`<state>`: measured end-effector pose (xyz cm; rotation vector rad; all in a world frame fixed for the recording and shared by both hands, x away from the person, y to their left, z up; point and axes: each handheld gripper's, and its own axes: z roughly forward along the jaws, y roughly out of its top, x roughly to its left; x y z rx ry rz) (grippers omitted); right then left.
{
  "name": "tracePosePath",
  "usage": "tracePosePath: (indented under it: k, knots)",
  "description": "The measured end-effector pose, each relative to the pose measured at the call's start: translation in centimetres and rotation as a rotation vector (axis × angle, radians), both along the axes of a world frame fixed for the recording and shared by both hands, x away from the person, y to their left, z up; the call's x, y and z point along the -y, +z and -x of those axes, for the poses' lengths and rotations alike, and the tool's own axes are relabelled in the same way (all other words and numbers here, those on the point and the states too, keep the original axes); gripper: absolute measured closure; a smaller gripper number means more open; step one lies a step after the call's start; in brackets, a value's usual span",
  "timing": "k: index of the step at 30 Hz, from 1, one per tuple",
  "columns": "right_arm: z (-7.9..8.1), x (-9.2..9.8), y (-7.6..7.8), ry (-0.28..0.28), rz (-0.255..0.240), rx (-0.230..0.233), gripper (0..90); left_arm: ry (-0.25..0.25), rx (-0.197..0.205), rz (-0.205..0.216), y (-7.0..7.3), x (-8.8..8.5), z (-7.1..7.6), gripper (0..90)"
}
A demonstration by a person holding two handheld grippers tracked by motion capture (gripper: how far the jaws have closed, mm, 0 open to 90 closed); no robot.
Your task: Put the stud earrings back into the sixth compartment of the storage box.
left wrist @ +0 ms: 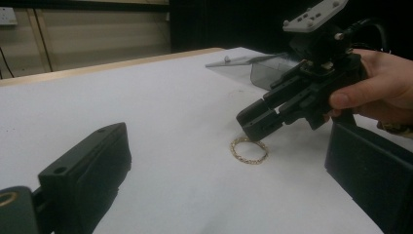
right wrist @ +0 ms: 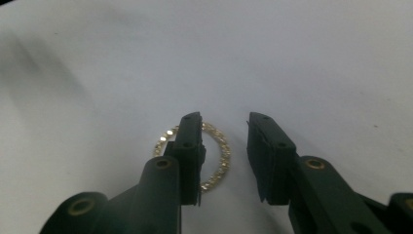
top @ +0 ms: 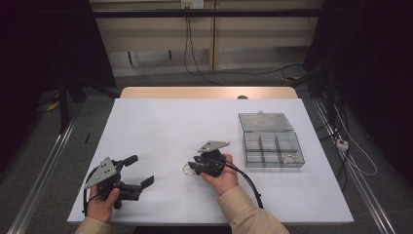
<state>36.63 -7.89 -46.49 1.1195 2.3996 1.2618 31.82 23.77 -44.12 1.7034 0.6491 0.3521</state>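
Observation:
A thin gold bracelet (top: pixel 186 169) (left wrist: pixel 249 150) (right wrist: pixel 224 157) lies flat on the white table top (top: pixel 160 126). My right gripper (top: pixel 193 168) (left wrist: pixel 257 123) (right wrist: pixel 225 131) points down at it, jaws apart. Seen from the right gripper view, the left jaw stands over the ring's middle and the ring's right arc lies in the gap; the pads do not press on it. My left gripper (top: pixel 140 170) (left wrist: pixel 229 185) rests open near the front left of the table with nothing between its jaws, aimed toward the bracelet.
A clear plastic compartment box (top: pixel 272 148) (left wrist: pixel 265 73) stands to the right of the right gripper with its lid (top: pixel 265 122) folded back. One compartment holds a small ring-shaped item (top: pixel 291 157). A wooden table edge (top: pixel 209 92) runs along the back.

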Motion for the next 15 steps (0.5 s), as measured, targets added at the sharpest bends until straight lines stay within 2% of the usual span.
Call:
tracePosePath:
  k: [3,7,10,13,15]
  knots:
    - [0.48,-0.50,0.37,0.044,-0.013,0.001,70.8,-0.003,-0.001,-0.001,-0.01,0.07,-0.02,2.6]
    - [0.21,-0.33,0.16,0.009,0.023,0.012,71.8,-0.006,0.007,-0.013,0.05,0.10,0.01,2.6]
    - [0.03,0.04,0.13,-0.003,0.017,-0.008,72.2,-0.005,-0.003,-0.005,-0.01,0.14,0.03,2.6]
    - [0.19,-0.22,-0.22,0.005,0.063,-0.025,73.8,-0.004,-0.001,-0.014,-0.05,0.05,-0.07,2.7]
    - [0.16,-0.20,-0.23,-0.003,0.061,-0.024,76.0,-0.003,0.001,-0.008,0.01,0.09,-0.02,2.6]
